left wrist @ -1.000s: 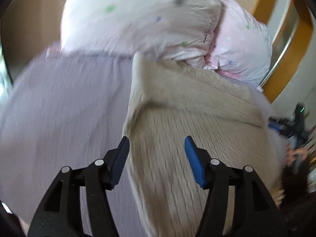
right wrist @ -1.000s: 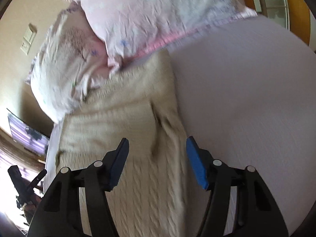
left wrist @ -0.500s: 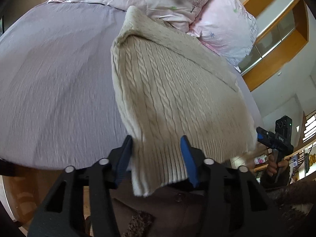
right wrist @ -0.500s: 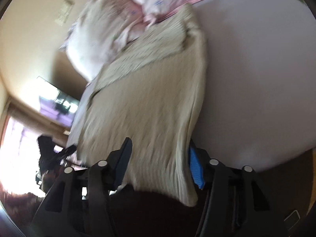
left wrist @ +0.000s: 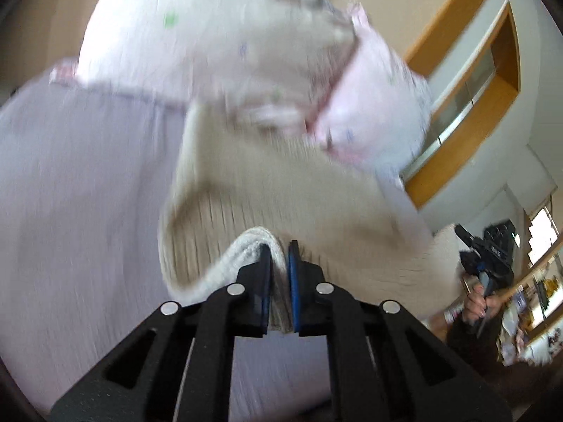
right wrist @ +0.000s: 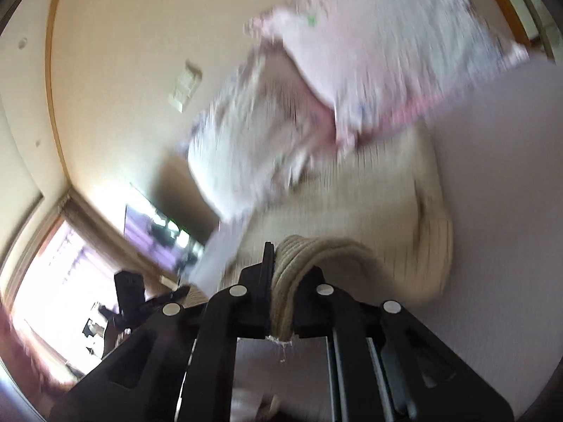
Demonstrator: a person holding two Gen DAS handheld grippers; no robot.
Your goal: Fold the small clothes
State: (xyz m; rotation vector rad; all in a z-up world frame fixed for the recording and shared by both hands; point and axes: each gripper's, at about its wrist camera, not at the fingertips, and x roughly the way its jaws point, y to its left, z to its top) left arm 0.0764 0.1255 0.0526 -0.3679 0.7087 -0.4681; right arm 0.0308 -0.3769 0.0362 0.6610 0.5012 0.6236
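Observation:
A cream cable-knit sweater [left wrist: 281, 183] lies on a lilac bed sheet [left wrist: 77, 190], its top end against the pillows. My left gripper [left wrist: 279, 256] is shut on the sweater's ribbed hem, which bunches up between the blue pads and is lifted off the bed. My right gripper [right wrist: 281, 260] is shut on the other corner of the hem [right wrist: 292, 281]; the sweater [right wrist: 387, 218] curls back over itself there. Both views are motion-blurred.
Two pink-white pillows [left wrist: 246, 45] lie at the head of the bed, also in the right wrist view [right wrist: 352, 81]. A wooden frame [left wrist: 468, 105] is at the right. The right gripper and hand [left wrist: 489, 263] show in the left wrist view.
Both grippers have closed on the sweater's bottom hem at the bed's near edge and lifted it forward toward the pillows, so the sweater starts to fold over itself.

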